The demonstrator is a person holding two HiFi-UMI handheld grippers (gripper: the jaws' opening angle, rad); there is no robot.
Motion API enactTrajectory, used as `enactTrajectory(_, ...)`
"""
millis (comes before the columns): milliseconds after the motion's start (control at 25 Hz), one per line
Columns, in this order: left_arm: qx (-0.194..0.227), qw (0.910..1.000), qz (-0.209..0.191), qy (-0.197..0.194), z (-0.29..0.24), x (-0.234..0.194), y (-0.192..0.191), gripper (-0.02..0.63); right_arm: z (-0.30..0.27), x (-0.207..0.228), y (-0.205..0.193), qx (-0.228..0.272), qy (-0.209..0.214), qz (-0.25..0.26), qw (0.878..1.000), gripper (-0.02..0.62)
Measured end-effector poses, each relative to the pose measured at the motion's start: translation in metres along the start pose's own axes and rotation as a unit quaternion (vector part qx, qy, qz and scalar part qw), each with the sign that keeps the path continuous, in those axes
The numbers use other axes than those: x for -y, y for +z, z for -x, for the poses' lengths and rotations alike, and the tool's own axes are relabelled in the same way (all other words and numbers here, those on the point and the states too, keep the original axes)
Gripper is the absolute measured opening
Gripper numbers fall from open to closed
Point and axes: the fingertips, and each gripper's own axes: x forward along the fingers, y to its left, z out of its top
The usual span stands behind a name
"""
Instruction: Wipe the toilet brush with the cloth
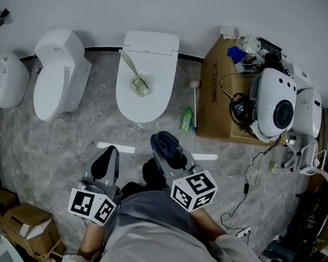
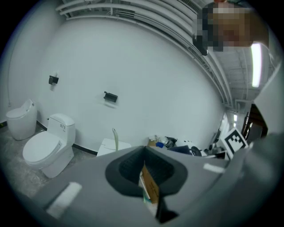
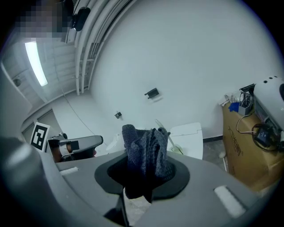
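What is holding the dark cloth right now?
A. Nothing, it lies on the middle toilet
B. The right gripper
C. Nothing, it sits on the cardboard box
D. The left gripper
B: in the right gripper view the dark cloth is bunched between the jaws of the right gripper, while the left gripper has its jaws together with nothing in them.

Both held low before the person's body, pointing forward — left gripper with jaws together, right gripper slightly ahead, jaws clamped on a bunched dark cloth.
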Motion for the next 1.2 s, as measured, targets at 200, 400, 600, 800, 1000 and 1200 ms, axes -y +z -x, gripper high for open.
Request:
enactTrajectory(200, -0.005, 1.0, 0.005, 0.001, -0.025, -0.009, 0.008, 0.0, -0.02, 0.013, 0.013, -0.005, 0.006, -0.008, 1.0, 0.091)
enactTrajectory(400, -0.014, 0.9999, 0.007, -0.001, -0.054, -0.03, 0.021, 0.0, -0.043, 0.023, 0.027, -0.007, 0.003, -0.024, 1.0, 0.092)
enactTrajectory(600, -0.023, 0.9996, 0.003, -0.017, -0.1, -0.059, 0.041, 0.0, -0.076, 0.036, 0.047, -0.008, -0.008, -0.036, 0.999, 0.091)
enactTrajectory(800, -0.037, 0.9981, -0.006, -0.048, -0.156, -0.096, 0.065, 0.0, -0.122, 0.046, 0.073, -0.005, -0.027, -0.047, 0.998, 0.091)
enactTrajectory(1000, -0.055, 0.9959, -0.01, -0.072, -0.212, -0.134, 0.075, 0.0, -0.174, 0.053, 0.09, -0.01, -0.039, -0.064, 0.997, 0.091)
enactTrajectory(1200, -0.074, 0.9935, 0.006, -0.086, -0.262, -0.167, 0.076, 0.0, -0.221, 0.062, 0.102, -0.015, -0.048, -0.075, 0.996, 0.091)
